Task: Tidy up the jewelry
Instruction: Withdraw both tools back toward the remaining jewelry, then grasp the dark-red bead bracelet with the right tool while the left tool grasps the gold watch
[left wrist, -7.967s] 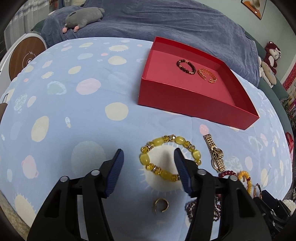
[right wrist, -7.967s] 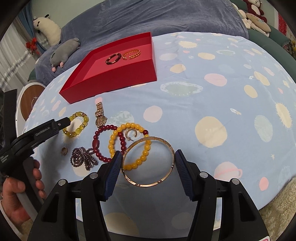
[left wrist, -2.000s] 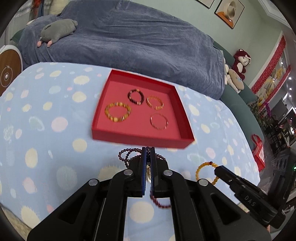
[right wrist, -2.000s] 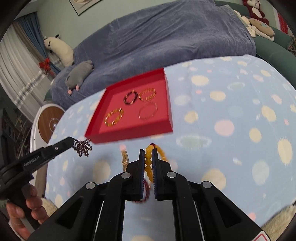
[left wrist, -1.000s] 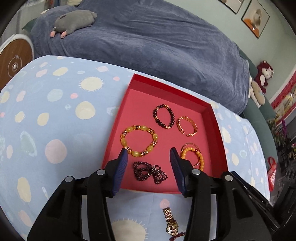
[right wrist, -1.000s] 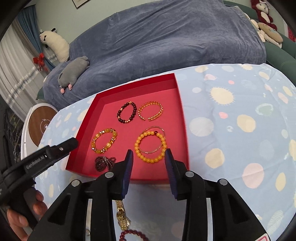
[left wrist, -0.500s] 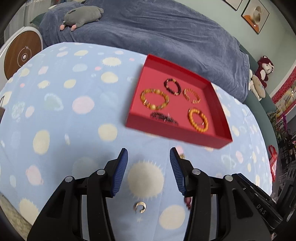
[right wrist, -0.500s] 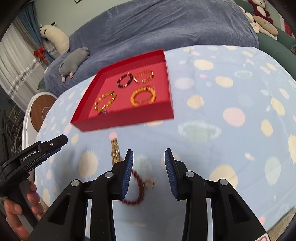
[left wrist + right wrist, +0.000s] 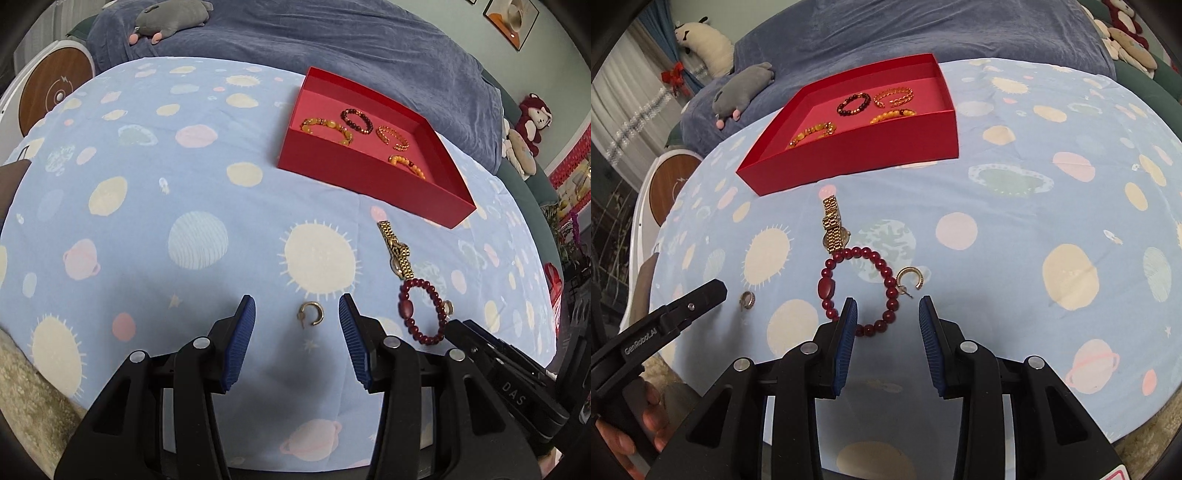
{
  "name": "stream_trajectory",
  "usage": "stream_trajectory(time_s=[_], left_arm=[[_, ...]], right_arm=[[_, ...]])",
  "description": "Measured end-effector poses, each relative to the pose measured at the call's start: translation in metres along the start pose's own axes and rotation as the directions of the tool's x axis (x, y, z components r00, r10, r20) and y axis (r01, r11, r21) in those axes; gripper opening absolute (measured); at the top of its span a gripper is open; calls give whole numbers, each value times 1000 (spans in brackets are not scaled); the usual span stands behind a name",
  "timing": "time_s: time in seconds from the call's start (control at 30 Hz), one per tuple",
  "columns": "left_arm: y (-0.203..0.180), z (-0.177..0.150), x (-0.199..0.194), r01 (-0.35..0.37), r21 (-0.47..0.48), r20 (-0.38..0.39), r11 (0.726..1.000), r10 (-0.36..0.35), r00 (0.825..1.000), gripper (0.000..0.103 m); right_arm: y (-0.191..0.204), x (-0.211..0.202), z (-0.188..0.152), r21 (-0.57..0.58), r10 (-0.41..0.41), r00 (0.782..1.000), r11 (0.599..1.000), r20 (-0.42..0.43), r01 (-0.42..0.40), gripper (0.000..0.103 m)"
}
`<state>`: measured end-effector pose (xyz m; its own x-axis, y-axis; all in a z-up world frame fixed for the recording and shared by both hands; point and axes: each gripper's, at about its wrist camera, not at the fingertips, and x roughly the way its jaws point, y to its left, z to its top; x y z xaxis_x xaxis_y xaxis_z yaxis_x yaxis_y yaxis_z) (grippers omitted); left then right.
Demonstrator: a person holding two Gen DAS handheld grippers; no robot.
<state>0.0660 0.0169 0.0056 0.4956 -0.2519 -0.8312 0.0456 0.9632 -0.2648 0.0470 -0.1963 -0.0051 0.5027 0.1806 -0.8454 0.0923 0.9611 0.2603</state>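
Right now the left gripper (image 9: 297, 317) is spread and empty, with a small gold earring (image 9: 311, 314) on the table (image 9: 147, 221) dead centre between its tips. Right gripper (image 9: 888, 314), also spread, sits over the dark red bracelet (image 9: 862, 291); probably not touching.

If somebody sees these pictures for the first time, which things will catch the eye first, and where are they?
The bright red box at the far side of the blue planet-print cloth stands out first, with several bracelets inside. Nearer, loose on the cloth, lie a dark red bead bracelet and a gold watch beyond it. A small gold ring lies just ahead of the open left hand-held gripper.
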Motion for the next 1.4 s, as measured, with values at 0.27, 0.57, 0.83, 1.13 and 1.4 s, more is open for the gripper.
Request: stream_trajectory(time_s=[0.27,0.57,0.83,1.13,1.4], left_arm=[[2,-3,2,2,-6,-3,1000,-2,1000,45],[-10,-2,2,26,2,-7,1000,-26,1000,45],[-44,11,10,62,30,-9,998,-62,998,49],[-84,22,45,78,73,-42,994,-75,996,49],[-94,31,75,68,80,-70,994,-62,996,23]], right_arm=[[9,14,1,-39,-31,999,999,-5,31,25],[-2,6,-8,-62,-57,998,997,-13,56,7],[-22,-12,-24,21,-70,996,997,-46,71,7],[-34,-11,-22,62,-54,998,996,-41,57,7],[-37,-10,-19,83,-29,999,996,-34,32,7]])
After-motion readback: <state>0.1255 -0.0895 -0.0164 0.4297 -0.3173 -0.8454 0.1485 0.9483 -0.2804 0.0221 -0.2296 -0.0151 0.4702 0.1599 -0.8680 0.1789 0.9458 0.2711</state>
